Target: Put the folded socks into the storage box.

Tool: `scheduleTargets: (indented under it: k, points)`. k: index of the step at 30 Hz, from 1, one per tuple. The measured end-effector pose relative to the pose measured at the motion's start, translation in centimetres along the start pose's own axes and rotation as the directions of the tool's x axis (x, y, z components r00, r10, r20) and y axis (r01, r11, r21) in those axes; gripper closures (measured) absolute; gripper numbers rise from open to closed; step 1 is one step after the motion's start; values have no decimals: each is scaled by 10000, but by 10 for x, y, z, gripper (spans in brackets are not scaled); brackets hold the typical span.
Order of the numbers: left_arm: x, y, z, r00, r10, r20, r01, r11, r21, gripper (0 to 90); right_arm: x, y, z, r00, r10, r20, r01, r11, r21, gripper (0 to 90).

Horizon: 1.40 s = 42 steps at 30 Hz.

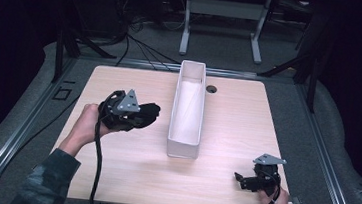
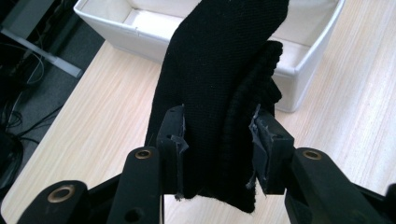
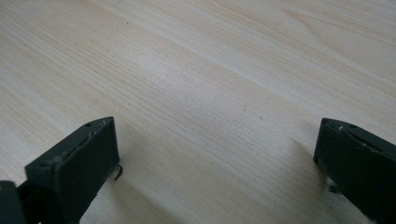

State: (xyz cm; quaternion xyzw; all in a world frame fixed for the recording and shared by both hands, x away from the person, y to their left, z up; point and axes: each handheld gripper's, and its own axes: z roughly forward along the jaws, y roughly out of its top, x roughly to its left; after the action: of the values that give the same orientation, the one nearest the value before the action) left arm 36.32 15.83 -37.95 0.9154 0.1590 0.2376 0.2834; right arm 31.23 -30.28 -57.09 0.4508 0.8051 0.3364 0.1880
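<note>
While the left gripper clamps a black knitted cloth between its jaws, the cloth hangs up and forward from the pads in the left gripper view, a smooth-knit layer on one side and a ribbed layer bunched on the other. Both pads press into the fabric, so the jaws stand close together with the folded cloth as the one thing held. In the high view the left gripper sits just to the left of the long white bin, near its middle length, with the dark bundle of cloth at the jaw end pointing toward the bin's left wall but not touching it. The person's left hand grips the gripper body from the side away from the bin, and a cable trails from it toward the near edge of the worktop. Seen along the left jaws, the white bin lies right behind the cloth, its open inside partly hidden by the fabric. To the right of the bin and nearer the person than its near end, the right gripper rests low by the worktop's near right corner, held by the right hand. Its jaws stand wide apart over bare wood with nothing between them.
</note>
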Motion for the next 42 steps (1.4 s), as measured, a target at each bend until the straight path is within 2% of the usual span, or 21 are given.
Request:
scheduleTargets:
  k: [9,16,21,42]
  points:
    - [-2,16,6,9999,138,93,-137,9998,-139,609,0,0,0,10000,-1,-1,1,10000,0,0]
    - [-4,26,12,9991,393,183,-391,9991,-142,609,0,0,0,10000,0,4,0,10000,-1,0]
    - [-5,33,16,9989,408,245,-404,9990,-182,609,0,0,0,10000,0,1,0,10000,-2,0]
    - [-18,58,44,9943,894,575,-878,9957,-298,608,0,0,0,10000,-2,3,2,10000,-2,0]
